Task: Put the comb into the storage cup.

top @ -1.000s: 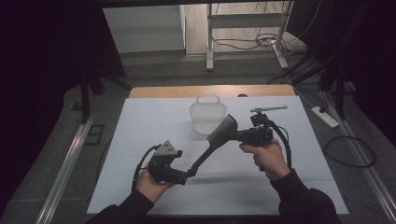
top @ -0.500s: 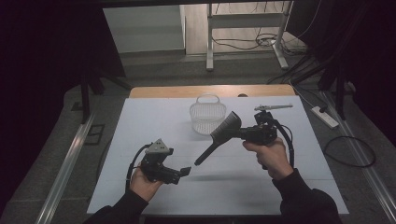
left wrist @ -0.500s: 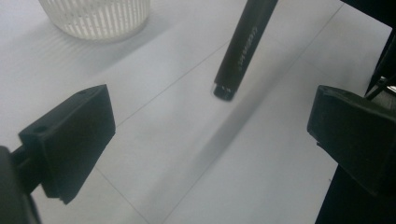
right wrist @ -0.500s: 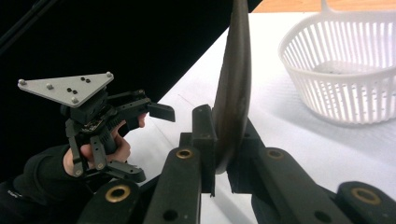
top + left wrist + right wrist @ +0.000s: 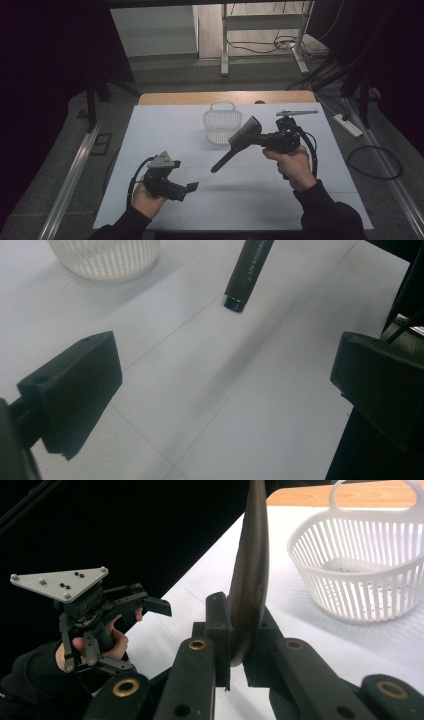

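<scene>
Our right gripper [image 5: 260, 139] is clamped on the black brush [image 5: 239, 141] at centre frame, handle slanting down-left above the table [image 5: 165, 125]. Our left gripper [image 5: 189, 188], lower left, has just opened, nothing between its jaws. White basket [image 5: 221, 125] behind.

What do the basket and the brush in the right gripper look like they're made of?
The basket looks like white molded plastic, slightly glossy: thin even ribs with slots between them and a loop handle formed in one piece. The brush has a matte black handle with printed lettering, probably plastic or painted wood; the look leaves it open. Its wide flat head, clamped in the right hand-held gripper, looks like dark bristles.
</scene>
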The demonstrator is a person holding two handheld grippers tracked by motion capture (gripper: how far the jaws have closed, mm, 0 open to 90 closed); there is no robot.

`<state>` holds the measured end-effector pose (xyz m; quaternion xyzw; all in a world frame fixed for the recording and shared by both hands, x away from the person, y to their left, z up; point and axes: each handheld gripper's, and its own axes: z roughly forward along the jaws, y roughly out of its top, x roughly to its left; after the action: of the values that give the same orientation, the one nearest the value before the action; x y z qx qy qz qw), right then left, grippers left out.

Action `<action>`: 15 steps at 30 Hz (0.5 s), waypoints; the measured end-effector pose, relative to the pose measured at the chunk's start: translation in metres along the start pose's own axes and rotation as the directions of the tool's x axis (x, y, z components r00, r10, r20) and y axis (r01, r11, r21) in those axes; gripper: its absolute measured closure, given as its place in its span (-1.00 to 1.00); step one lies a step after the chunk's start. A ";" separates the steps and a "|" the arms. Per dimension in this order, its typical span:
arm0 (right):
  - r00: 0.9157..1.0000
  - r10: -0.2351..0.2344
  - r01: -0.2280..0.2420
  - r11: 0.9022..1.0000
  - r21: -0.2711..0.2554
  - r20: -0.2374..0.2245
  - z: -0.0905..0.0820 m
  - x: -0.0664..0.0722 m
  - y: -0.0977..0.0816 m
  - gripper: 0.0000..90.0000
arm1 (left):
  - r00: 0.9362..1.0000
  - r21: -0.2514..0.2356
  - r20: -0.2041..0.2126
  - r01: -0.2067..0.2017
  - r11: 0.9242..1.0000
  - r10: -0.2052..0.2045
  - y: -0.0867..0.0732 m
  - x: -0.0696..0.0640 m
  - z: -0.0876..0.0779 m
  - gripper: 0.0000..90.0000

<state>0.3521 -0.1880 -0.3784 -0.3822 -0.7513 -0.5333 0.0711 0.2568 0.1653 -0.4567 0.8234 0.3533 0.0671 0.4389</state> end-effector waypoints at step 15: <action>1.000 -0.003 0.003 1.000 -0.027 0.009 -0.004 -0.001 0.006 0.85 | 0.999 -0.003 -0.019 0.036 0.999 -0.037 -0.017 0.002 -0.019 -1.00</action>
<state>0.3555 -0.1907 -0.3730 -0.3843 -0.7451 -0.5416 0.0616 0.2417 0.1851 -0.4587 0.8155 0.3723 0.0673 0.4379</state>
